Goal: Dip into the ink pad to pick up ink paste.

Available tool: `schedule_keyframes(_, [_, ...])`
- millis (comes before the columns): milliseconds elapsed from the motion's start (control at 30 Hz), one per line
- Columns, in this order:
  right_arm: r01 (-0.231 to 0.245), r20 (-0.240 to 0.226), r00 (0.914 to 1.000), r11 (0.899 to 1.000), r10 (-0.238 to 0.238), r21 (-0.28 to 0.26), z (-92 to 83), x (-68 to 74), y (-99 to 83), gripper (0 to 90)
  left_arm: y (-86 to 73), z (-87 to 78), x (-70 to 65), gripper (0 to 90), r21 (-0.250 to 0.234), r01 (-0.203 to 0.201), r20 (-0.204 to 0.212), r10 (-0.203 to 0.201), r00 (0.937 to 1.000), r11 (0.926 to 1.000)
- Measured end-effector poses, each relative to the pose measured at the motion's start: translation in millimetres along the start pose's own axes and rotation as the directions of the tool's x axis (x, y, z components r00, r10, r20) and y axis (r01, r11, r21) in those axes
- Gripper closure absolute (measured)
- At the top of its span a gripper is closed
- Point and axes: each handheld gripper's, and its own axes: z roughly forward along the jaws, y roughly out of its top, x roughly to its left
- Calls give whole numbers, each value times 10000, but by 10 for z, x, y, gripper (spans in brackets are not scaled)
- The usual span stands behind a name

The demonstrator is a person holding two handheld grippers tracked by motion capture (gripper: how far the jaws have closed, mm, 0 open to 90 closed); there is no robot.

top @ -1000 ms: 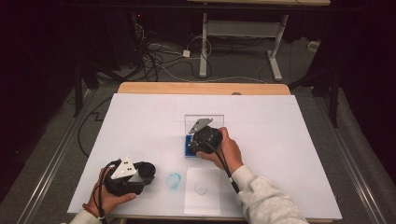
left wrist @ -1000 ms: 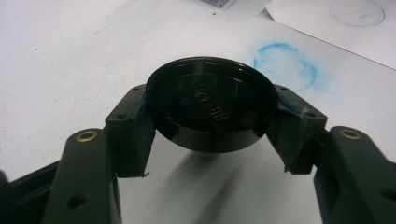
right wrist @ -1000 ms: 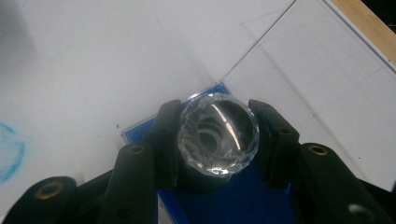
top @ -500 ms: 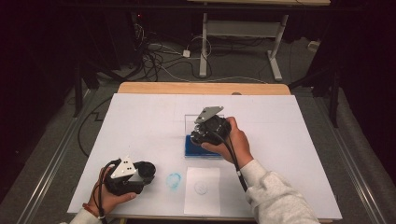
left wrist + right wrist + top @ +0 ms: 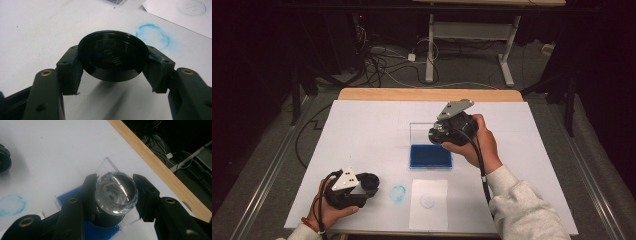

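Two grippers, each clamped on one piece of a stamp set, over a white table.

At the near left we see the left gripper (image 5: 362, 186) low over the table (image 5: 362, 130), its jaws clamped on one round black lid (image 5: 113, 56), whose embossed lettering is too faint for us to read. Just right of it lie one smudged blue ring print (image 5: 398, 193) and one white paper sheet (image 5: 428, 204) bearing one faint round mark that we cannot decipher. Farther off, near the middle, sits one blue ink pad (image 5: 430, 156) in its clear open case. Above its right end the right gripper (image 5: 443, 134) is clamped on one stamp with a clear faceted knob (image 5: 116, 192); its dark base is largely hidden beneath the knob and the jaws.
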Motion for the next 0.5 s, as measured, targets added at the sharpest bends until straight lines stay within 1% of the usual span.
schedule_keyframes(133, [-22,11,10000,9999,22,111,26,-9,-29,576,-1,0,1,367,10,8,27,-8,10000,10000])
schedule_keyframes(200, [-125,-47,9999,9998,126,183,63,-8,-59,576,-3,0,1,367,9,10,37,-10,10000,10000])
schedule_keyframes(333, [-221,-158,9996,9987,229,450,206,1,-156,576,-6,-2,5,367,9,23,30,-23,10000,10000])
schedule_keyframes(500, [-254,-417,9987,9952,294,949,470,79,-296,576,-7,-2,6,367,23,13,46,-13,10000,10000])
